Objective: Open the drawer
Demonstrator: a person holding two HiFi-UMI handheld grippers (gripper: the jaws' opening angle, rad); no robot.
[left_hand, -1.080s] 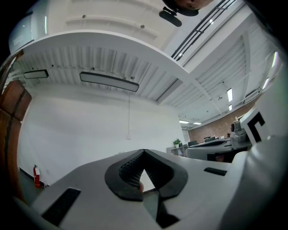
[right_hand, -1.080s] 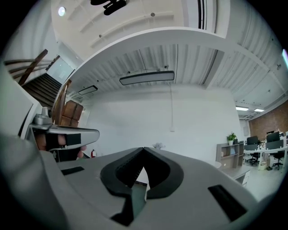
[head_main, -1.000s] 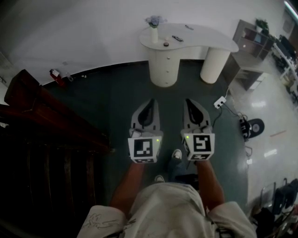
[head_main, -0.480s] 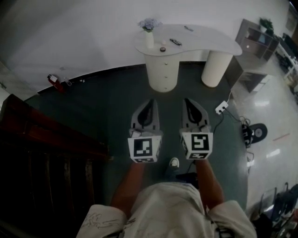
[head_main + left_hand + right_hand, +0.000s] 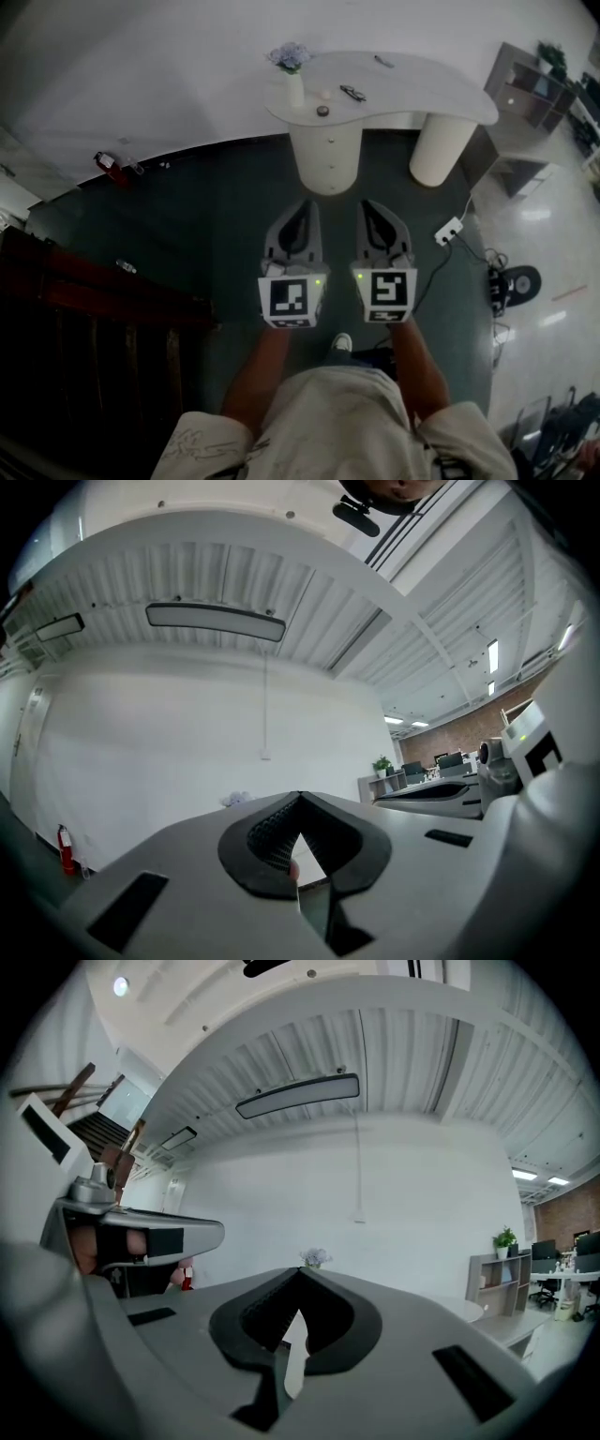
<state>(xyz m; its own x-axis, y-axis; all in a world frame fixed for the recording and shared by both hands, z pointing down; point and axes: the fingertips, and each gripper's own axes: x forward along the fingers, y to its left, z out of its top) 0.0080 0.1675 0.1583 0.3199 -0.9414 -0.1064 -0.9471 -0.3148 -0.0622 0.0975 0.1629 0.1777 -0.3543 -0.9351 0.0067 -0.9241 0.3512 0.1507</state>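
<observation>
Head view has the left gripper (image 5: 302,206) and right gripper (image 5: 367,206) side by side and pointing forward. Each has its jaws closed tip to tip with nothing in them, and both gripper views show the same.

The drawer (image 5: 329,142) lies straight ahead along their long axes, well apart from both tips across open floor (image 5: 216,216). It sits in a stack in the round pedestal (image 5: 327,178) under the white table (image 5: 422,84). The pedestal stands between the two lines of aim, a little closer to the left gripper's, so neither hand is clearly nearer. Any pull would probably run back along the axis the grippers already hold.

Only the head view shows the drawer fronts. The gripper views look level, so their own jaws cover the pedestal. Just the flowers (image 5: 314,1257) on the table rise above the tips, against the wall (image 5: 394,1194).
</observation>
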